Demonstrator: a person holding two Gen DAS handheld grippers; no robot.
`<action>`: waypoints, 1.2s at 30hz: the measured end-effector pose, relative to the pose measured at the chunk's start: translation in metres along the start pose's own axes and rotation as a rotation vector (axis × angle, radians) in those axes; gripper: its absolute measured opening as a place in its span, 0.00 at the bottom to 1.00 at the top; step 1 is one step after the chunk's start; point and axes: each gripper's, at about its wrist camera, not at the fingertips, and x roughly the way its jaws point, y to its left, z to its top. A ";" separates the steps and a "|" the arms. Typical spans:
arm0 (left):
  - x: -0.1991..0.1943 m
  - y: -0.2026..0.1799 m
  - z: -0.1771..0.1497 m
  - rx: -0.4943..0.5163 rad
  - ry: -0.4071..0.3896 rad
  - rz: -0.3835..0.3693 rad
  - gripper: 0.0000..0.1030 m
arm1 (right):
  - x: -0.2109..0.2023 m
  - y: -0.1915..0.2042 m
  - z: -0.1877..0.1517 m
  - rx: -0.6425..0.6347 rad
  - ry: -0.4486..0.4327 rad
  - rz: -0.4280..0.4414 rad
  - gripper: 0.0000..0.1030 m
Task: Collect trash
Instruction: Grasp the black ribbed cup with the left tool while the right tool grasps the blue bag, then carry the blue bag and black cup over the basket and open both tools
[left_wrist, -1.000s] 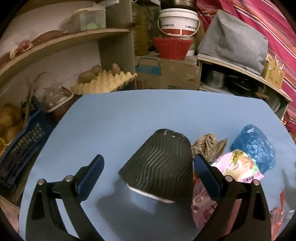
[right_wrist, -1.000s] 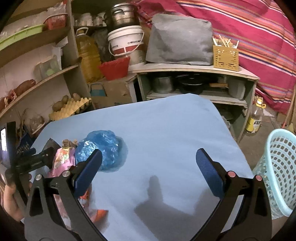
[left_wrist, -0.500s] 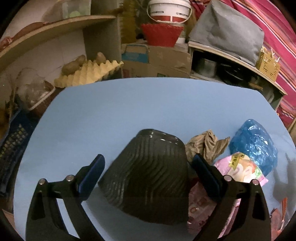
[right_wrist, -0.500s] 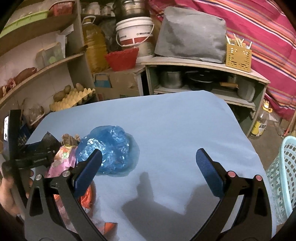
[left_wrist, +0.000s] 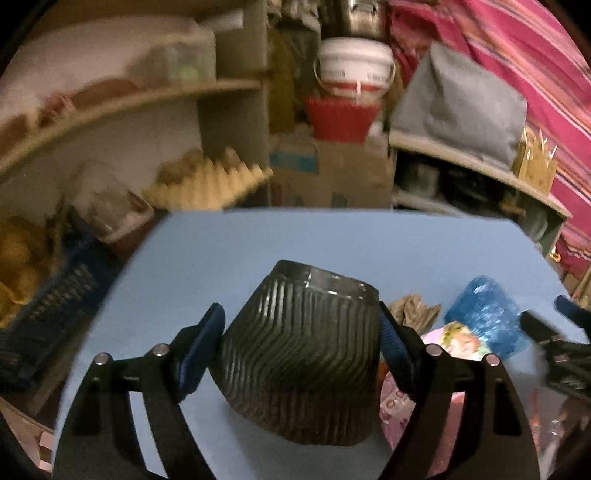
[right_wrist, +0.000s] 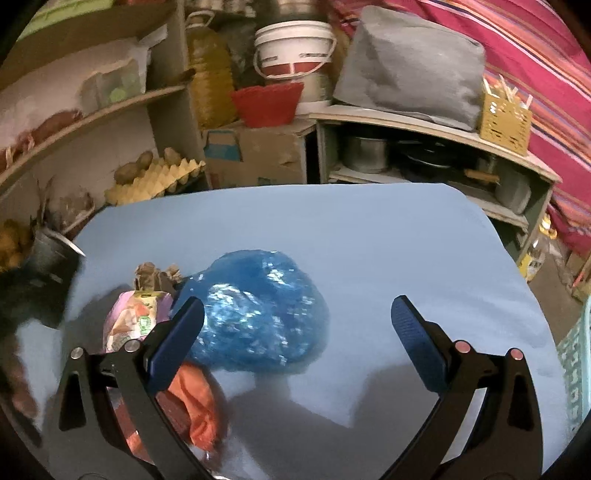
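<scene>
**Cup clamped on the left, blue bag ahead of the right**

Cup first: a black, ribbed, tapered paper cup (left_wrist: 303, 362) lies on its side over the light blue tabletop (left_wrist: 332, 243), its closed base pointing away from the camera, and the left gripper (left_wrist: 301, 345) has it between its blue-padded fingers (left_wrist: 201, 347). The jaws have just been closing, and both pads now press the cup's ribbed wall, one on each flank. Whether the cup is clear of the table or resting on it is hard to judge, since the left wrist picture is blurred.

Just right of the cup sits the other litter: a crumpled brown paper scrap (left_wrist: 415, 312), a pink printed snack wrapper (left_wrist: 456, 341) and a crinkled blue plastic bag (left_wrist: 484, 319) bunched into a ball.

The right gripper (right_wrist: 297, 334) stands spread wide with nothing between its pads. Its left finger (right_wrist: 175, 343) overlaps the near edge of the blue bag in the right wrist view, while the right finger is over bare table. An orange wrapper (right_wrist: 197, 404) lies beneath that left finger, touching the pink one. A pale turquoise lattice basket (right_wrist: 576, 369) shows at the right edge, beyond the table.
</scene>
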 end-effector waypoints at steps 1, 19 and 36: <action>-0.011 0.001 0.001 0.001 -0.027 0.013 0.77 | 0.003 0.004 0.000 -0.014 0.003 -0.006 0.96; -0.080 0.022 0.018 -0.052 -0.184 0.052 0.77 | 0.036 0.028 -0.007 -0.099 0.130 0.084 0.29; -0.131 -0.025 0.012 -0.046 -0.252 -0.009 0.77 | -0.102 -0.025 -0.002 0.010 -0.196 0.060 0.27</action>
